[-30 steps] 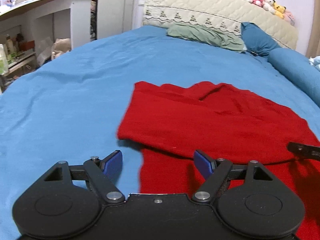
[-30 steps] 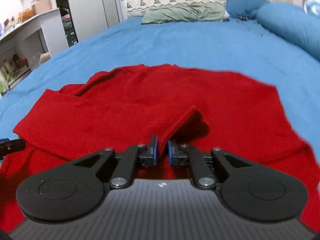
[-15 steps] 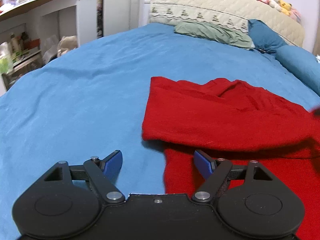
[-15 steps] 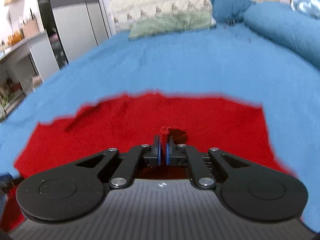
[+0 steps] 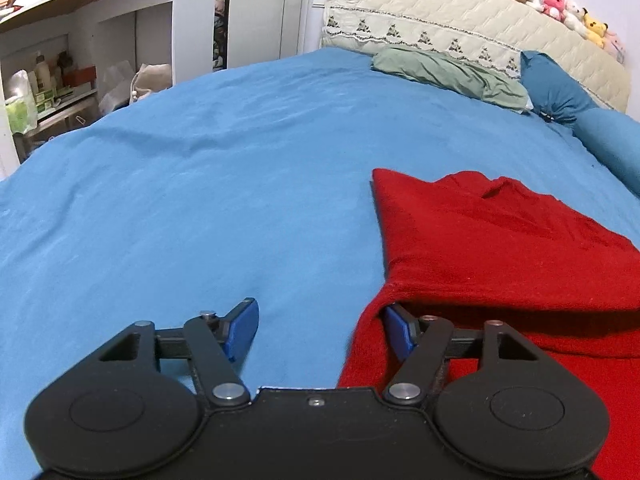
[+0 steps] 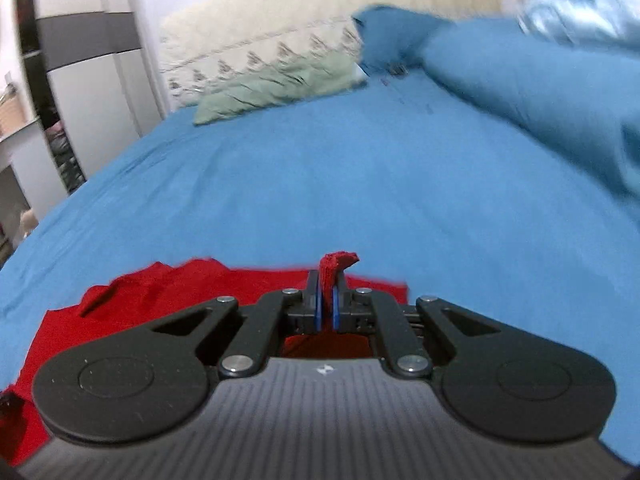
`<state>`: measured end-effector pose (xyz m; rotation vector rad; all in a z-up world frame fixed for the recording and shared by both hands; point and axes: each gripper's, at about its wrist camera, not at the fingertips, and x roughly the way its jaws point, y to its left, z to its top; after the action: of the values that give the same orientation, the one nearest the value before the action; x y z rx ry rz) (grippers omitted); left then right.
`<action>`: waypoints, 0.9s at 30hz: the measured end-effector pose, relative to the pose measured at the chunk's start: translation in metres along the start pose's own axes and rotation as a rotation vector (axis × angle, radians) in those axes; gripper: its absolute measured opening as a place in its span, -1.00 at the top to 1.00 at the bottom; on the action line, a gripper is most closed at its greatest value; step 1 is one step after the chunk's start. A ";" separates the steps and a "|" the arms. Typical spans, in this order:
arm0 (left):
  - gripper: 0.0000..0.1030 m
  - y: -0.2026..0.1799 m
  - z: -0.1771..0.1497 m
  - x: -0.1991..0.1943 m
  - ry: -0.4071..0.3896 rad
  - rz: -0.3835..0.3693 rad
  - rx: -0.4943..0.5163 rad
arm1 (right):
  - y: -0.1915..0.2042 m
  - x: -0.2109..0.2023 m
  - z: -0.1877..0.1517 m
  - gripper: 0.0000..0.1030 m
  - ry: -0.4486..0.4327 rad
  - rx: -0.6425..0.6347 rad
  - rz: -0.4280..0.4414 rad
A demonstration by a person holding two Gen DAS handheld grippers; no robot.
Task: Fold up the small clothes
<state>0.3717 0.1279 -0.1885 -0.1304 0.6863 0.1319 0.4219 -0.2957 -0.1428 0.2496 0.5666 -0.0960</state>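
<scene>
1. The bed (image 5: 208, 184) with its blue sheet fills both views. At its far end stand a cream quilted headboard (image 5: 460, 28), a green pillow (image 5: 448, 76) and a dark blue pillow (image 5: 556, 88).
2. The red garment (image 5: 500, 248) lies on the sheet at the right of the left wrist view, its upper layer folded over the lower one. In the right wrist view it is low, just behind the claw.
3. The left claw (image 5: 320, 330) points down at the bed, low over the sheet. Its jaws stand apart and have just been closing a little. The left pad (image 5: 240, 326) is over bare sheet; the right pad (image 5: 398, 330) is partly tucked under the folded edge of the garment. The pads do not press the cloth.
4. The right claw (image 6: 327, 300) is tilted down over the bed, and its view is blurred. Its jaws are together, clamped on a small bunch of the red garment that sticks up between the pads.
5. At the left stands a white shelf unit (image 5: 100, 40) with bottles and bags. Small plush toys (image 5: 560, 4) sit in a row on the headboard.
6. No writing can be read.
</scene>
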 end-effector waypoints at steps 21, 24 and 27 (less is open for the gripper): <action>-0.73 -0.070 0.001 0.012 -0.015 -0.233 0.151 | -0.004 0.017 -0.076 -0.79 0.064 -0.107 0.102; -0.75 -0.072 -0.004 0.009 -0.019 -0.206 0.176 | 0.000 0.014 -0.073 -0.80 0.069 -0.126 0.100; -0.75 -0.077 0.003 -0.006 0.006 -0.173 0.173 | -0.004 -0.009 -0.062 -0.80 0.038 -0.110 0.151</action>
<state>0.3814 0.0526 -0.1762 -0.0241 0.6864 -0.0939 0.3814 -0.2830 -0.1885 0.1867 0.5873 0.0862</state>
